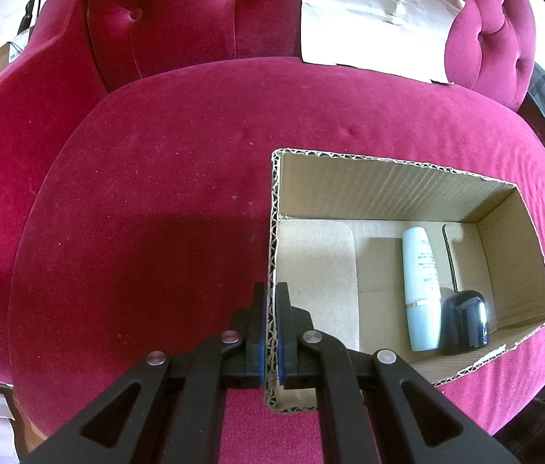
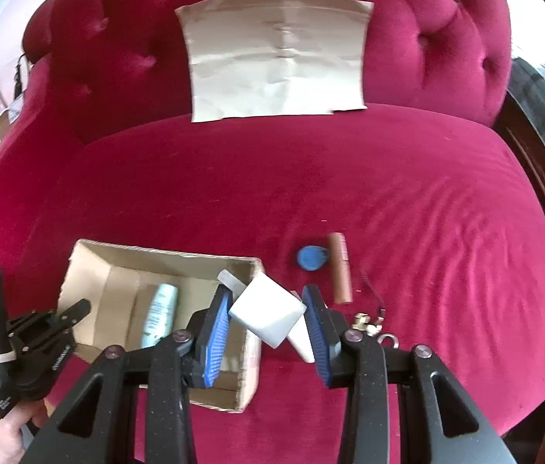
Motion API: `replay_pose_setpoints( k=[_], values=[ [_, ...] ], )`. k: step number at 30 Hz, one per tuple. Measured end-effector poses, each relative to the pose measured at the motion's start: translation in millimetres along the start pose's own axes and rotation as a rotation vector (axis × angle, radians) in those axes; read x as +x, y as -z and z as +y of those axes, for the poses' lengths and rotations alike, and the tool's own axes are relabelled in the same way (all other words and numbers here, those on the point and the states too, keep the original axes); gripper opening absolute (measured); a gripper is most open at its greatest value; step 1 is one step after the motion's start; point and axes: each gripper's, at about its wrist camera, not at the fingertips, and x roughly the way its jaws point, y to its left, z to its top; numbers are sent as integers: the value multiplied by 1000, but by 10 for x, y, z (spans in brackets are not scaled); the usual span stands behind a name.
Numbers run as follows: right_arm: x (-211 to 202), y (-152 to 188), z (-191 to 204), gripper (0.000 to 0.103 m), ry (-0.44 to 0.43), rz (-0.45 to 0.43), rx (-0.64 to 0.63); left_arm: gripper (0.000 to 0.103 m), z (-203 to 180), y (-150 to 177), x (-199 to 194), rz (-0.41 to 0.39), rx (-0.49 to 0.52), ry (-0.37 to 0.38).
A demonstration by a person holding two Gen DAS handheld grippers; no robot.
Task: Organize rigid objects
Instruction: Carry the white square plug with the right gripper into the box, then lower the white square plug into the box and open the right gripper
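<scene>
The left gripper is pressed together on the left wall of the box — one blue pad outside, one inside, the corrugated edge pinched between them near the box's near-left corner. The box sits open-topped on the seat, toward its right front part. Inside, along the right wall, a pale blue bottle lies lengthwise, and just right of it, touching or nearly so, lies a black rounded object with a black cord running toward the far wall. The left half of the box floor shows only a cardboard flap.

The right gripper is partly spread and pinches a white block by two opposite sides; the block is tilted, one corner pointing down, and hangs over the box's right wall. A small translucent piece sticks up behind the block; what it is cannot be told. Under the right finger a white piece lies on the seat. Just right of that finger are small metal bits — a key ring, it seems.

Farther out on the seat lie a blue round tag and, just beside it on the right, a brown tube lying lengthwise. At the far edge of the seat a sheet of brown paper leans against the tufted backrest.
</scene>
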Motion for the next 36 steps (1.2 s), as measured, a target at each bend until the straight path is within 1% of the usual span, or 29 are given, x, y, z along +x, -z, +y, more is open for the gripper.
replay_pose_setpoints(
  k=[7, 15, 22, 36],
  values=[
    [55, 6, 285, 40, -28, 7, -54, 3, -20, -1, -6, 0, -1, 0],
    [232, -11, 539, 40, -56, 20, -88, 3, -23, -2, -7, 0, 1, 0],
    [380, 16, 689, 40, -77, 45, -104, 3, -26, 2, -3, 0, -1, 1],
    [720, 78, 919, 40, -90, 109, -147, 3, -20, -7, 10, 1, 1, 4]
  ],
)
